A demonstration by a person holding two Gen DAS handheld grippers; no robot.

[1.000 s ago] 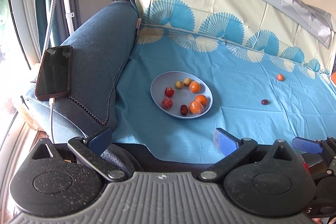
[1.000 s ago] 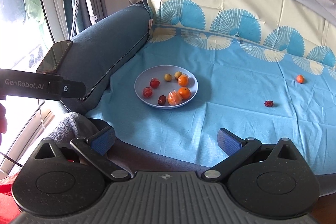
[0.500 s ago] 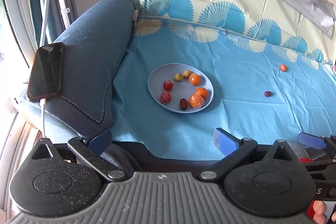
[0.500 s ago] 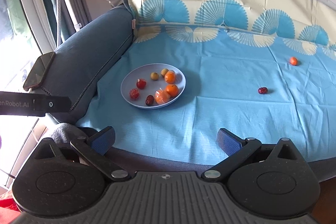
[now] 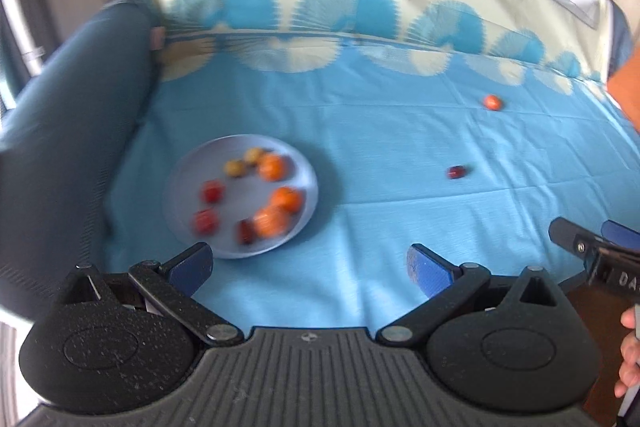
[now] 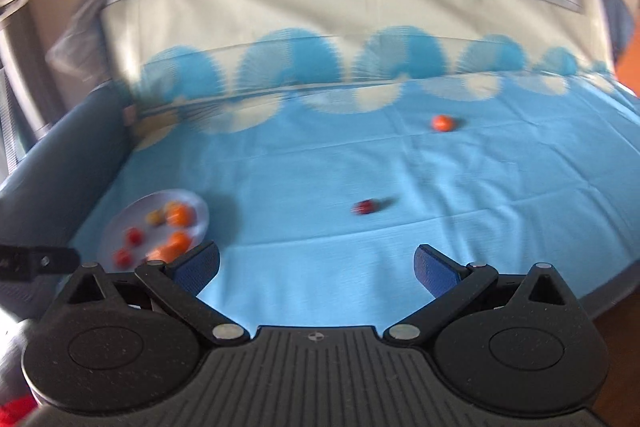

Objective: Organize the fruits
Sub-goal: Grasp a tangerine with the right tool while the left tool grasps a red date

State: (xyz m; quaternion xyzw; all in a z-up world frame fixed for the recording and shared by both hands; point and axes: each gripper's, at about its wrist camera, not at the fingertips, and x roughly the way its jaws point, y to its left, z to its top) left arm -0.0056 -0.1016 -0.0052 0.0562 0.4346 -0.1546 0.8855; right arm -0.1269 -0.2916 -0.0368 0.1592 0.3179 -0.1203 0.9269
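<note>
Left gripper (image 5: 308,265) and right gripper (image 6: 316,265) both spread wide, holding nothing. Plate (image 5: 188,183) of fruit lies left; dark red fruit (image 6: 366,207) and orange fruit (image 6: 442,123) loose on the blue cloth (image 6: 320,167), farther right.

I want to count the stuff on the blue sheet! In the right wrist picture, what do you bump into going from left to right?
Plate of fruits → small dark red fruit → small orange fruit.
</note>
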